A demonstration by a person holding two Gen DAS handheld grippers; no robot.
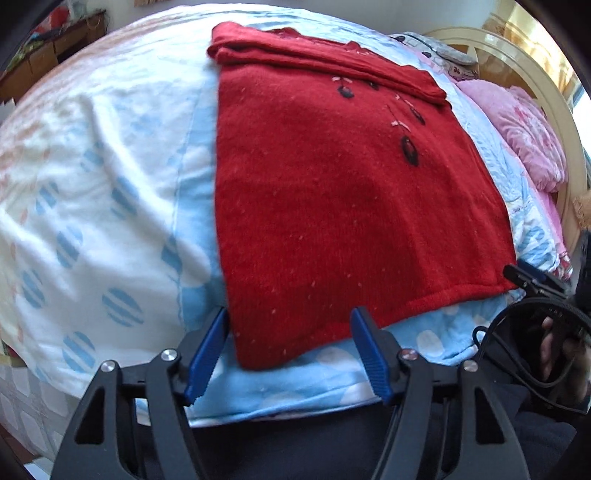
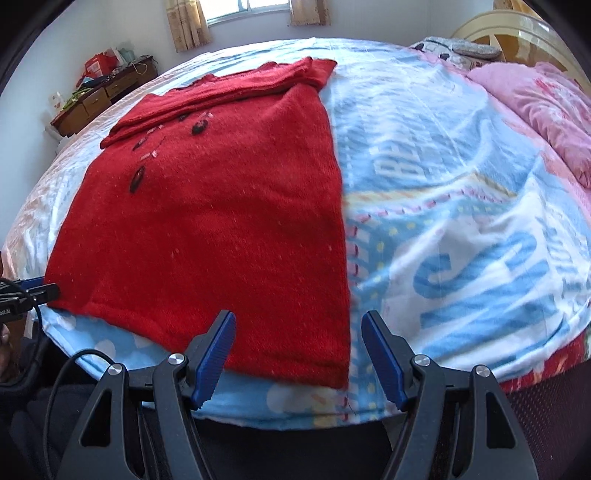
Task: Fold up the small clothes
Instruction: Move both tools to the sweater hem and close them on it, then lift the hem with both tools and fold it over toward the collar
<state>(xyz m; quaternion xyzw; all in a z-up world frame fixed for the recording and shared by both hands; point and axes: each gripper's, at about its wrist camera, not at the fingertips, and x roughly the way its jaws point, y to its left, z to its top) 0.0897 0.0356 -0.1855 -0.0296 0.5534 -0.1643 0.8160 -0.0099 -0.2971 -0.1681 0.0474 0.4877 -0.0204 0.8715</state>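
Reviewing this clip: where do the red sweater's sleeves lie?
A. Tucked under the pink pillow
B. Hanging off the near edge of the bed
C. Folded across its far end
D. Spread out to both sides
C: the red sweater has both sleeves folded across its far end, on the bedspread.

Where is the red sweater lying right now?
In both wrist views the red sweater lies flat on the blue-and-white blanket at the bed's near edge, left of the pink pillow.

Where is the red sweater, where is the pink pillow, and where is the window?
red sweater (image 1: 332, 206): left wrist view, middle of its flat front.
pink pillow (image 2: 554, 110): right wrist view, its top face near the headboard.
window (image 2: 247, 5): right wrist view, the glass between the curtains.
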